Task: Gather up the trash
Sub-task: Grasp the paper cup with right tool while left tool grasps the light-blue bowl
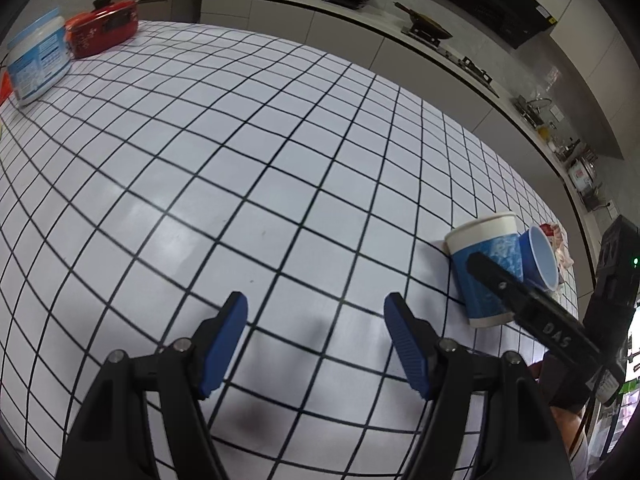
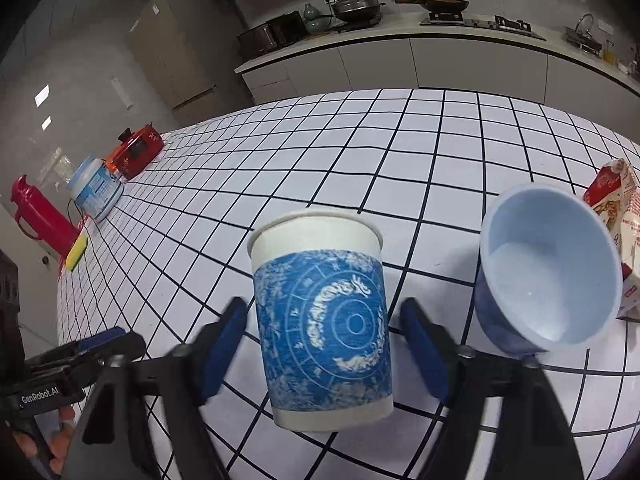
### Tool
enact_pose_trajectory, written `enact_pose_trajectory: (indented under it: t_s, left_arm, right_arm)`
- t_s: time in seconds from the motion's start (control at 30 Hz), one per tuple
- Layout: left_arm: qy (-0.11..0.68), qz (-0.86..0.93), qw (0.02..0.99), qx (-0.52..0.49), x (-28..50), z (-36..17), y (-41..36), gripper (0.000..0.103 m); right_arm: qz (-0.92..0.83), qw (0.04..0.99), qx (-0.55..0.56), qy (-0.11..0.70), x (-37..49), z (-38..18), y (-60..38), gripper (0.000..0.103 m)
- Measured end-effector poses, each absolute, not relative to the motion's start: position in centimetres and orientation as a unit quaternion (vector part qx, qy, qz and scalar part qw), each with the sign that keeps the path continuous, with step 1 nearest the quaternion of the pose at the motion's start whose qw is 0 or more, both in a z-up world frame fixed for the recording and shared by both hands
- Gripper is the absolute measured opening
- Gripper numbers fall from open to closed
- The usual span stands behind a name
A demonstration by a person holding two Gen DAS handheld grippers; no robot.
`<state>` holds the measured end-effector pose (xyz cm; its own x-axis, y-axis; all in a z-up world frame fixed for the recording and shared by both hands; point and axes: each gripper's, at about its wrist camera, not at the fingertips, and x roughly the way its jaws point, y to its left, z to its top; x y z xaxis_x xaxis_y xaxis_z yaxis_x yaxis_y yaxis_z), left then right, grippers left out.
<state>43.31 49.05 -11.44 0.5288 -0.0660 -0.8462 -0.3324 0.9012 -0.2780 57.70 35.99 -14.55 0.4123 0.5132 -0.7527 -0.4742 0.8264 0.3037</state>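
right gripper | jaws apart, straddling upright blue-patterned paper cup, pads clear | left gripper | jaws apart over bare checked surface

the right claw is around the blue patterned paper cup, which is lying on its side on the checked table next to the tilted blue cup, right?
Not quite. In the right wrist view the blue patterned paper cup stands upright, not on its side. The rest holds: the right claw brackets it on the checked table, beside the tilted blue cup.
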Motion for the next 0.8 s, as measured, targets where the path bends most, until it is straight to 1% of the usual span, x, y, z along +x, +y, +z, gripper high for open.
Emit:
enact_pose_trajectory:
  t_s: [0.23, 0.47, 0.63, 0.8]
  left_arm:
    - [0.484, 0.044, 0.854, -0.187, 45.0, -11.4, 45.9, 0.072]
    - [0.492, -0.028, 0.855, -0.162, 47.2, -11.3, 39.1, 0.072]
    - [0.48, -0.06, 0.869, -0.103, 48.5, -11.4, 33.3, 0.072]
    - [0.463, -0.067, 0.882, -0.053, 50.3, -12.1, 29.5, 0.072]
  right_arm:
    - [0.301, 0.847, 0.041, 0.436, 55.3, -13.4, 32.9, 0.062]
    - [0.241, 0.873, 0.082, 0.416, 51.5, -11.5, 23.5, 0.062]
    - [0.189, 0.883, 0.114, 0.414, 50.8, -11.6, 17.3, 0.062]
    - [0.174, 0.882, 0.135, 0.416, 51.1, -12.0, 14.1, 0.062]
